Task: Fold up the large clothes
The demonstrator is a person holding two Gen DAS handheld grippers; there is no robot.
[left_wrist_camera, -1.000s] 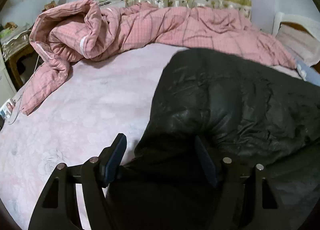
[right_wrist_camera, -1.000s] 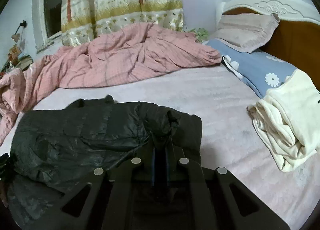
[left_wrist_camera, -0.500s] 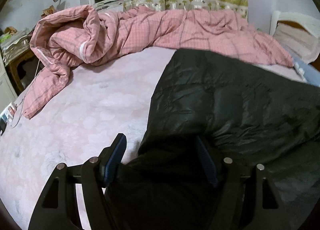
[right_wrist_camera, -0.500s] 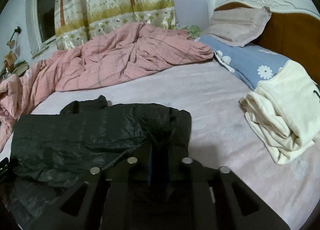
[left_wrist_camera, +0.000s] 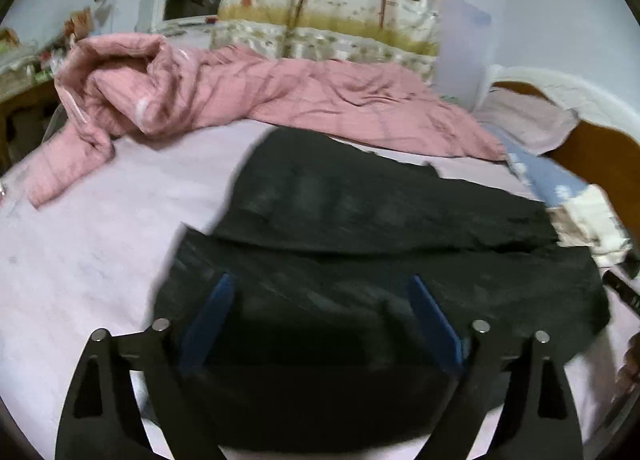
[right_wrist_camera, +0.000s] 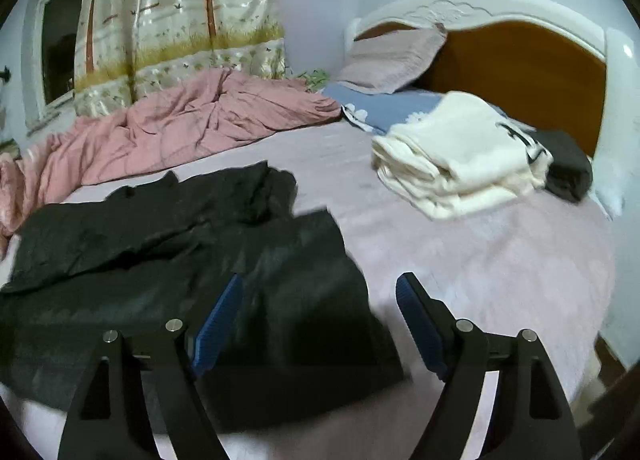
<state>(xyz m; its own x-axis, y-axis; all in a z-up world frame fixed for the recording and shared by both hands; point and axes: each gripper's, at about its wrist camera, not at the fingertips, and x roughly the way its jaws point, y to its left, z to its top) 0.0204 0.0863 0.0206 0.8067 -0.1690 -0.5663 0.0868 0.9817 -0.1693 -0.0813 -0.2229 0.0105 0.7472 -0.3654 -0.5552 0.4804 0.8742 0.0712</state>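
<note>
One black jacket (right_wrist_camera: 168, 260), one cream folded pile (right_wrist_camera: 452, 163), one pink quilt (right_wrist_camera: 192, 123).

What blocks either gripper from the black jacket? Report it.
Nothing visible. The black jacket lies flat on the bed, directly beneath the left gripper and right gripper, whose jaws are opening with no fabric pinched.

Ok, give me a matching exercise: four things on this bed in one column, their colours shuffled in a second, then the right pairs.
Things:
1. jacket
2. quilt
3. folded blanket
4. pillowcase with white flowers

Colours:
A. cream
B. blue
C. black
D. pink

Pairs: 1-C, 2-D, 3-A, 4-B
</note>
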